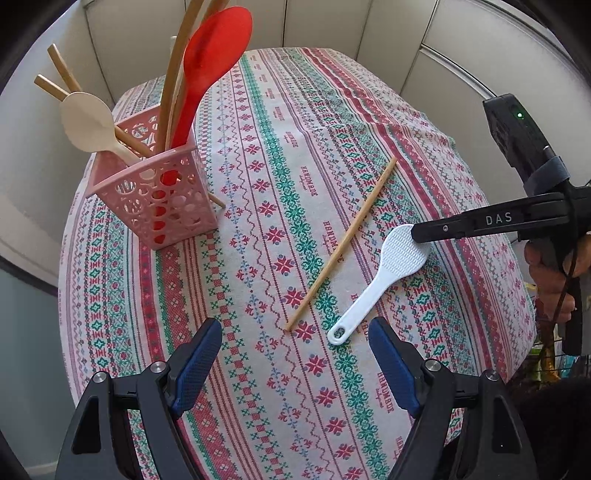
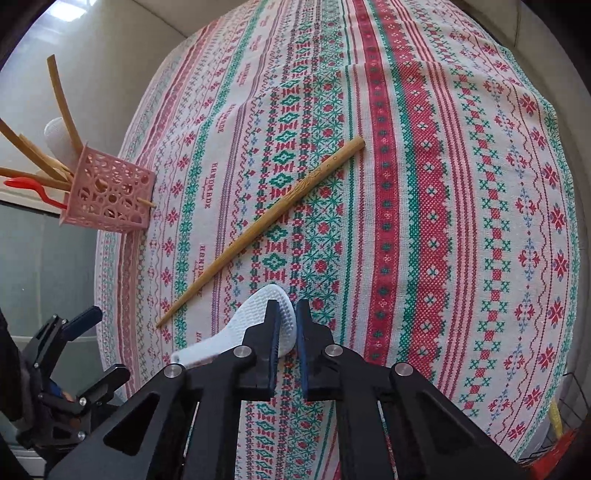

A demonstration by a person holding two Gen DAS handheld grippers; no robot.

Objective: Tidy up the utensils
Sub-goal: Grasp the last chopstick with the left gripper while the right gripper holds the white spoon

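My white rice paddle lies flat on the table, one chopstick just beside it. The pink basket stands upright, holding spoons and chopsticks.

A table covered by a woven cloth patterned in red, green and white bands, with the word "HANDMADE" repeated along them, fills both views. Beyond the table's far edge stand cream-white panelled walls divided by vertical seams. Past its left edge lies a grey-blue surface. Even daylight falls across the cloth.
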